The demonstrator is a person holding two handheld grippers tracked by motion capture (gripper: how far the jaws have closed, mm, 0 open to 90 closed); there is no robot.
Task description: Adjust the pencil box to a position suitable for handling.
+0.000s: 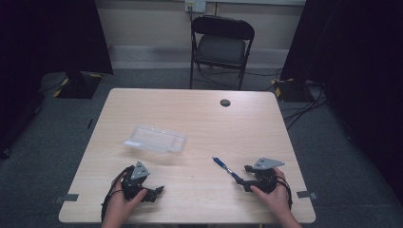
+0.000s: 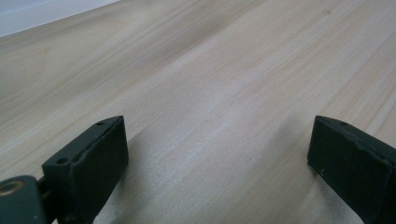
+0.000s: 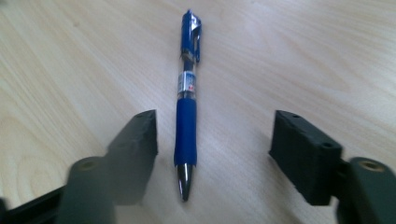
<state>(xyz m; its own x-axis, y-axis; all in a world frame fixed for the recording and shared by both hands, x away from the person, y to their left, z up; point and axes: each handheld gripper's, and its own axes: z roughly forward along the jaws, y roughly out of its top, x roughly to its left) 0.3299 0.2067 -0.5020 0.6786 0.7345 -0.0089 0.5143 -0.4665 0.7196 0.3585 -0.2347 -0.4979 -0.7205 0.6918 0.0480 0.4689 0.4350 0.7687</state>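
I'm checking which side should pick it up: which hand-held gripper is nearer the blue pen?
Right. The right hand-held gripper has its open jaws on either side of the blue pen; the left hand-held gripper sits far across the table.

A pale wooden table (image 1: 199,118) bears a blue pen (image 1: 226,168) and clear plastic tray (image 1: 155,139).

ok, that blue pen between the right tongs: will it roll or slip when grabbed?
The blue pen is a slim round barrel lying flat on the wooden table, so a nudge would probably roll it, though its clip may stop that. It looks stiff and light. The dark rubbery sleeve near the tip likely grips better than the clear middle.
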